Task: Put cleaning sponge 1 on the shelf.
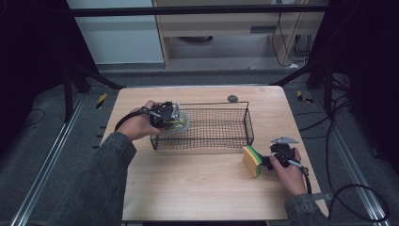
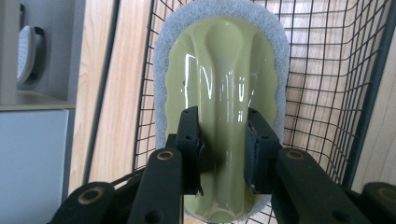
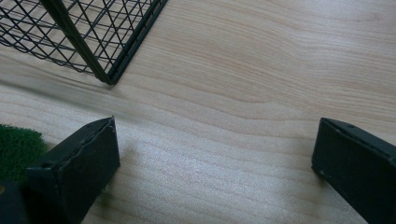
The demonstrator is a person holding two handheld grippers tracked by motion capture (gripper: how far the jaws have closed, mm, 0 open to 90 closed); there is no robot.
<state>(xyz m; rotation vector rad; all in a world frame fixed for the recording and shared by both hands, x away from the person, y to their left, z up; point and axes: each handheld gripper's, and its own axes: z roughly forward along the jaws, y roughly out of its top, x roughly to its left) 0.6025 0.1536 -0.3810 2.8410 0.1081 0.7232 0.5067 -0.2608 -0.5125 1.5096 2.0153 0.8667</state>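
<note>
An olive-green scrubber with a grey-white pad around it hangs over the left end of the black wire basket. My left gripper is shut on its raised middle ridge. From above, the left gripper and scrubber sit at the basket's left wall. A yellow sponge with a green top stands on the table at the front right. My right gripper is just right of it, open. Between its fingers there is only bare wood, and the sponge's green face lies outside the left jaw.
The basket has its near right corner just ahead of the right gripper. A small dark round object lies at the table's back edge. The wooden table has open room in front of the basket.
</note>
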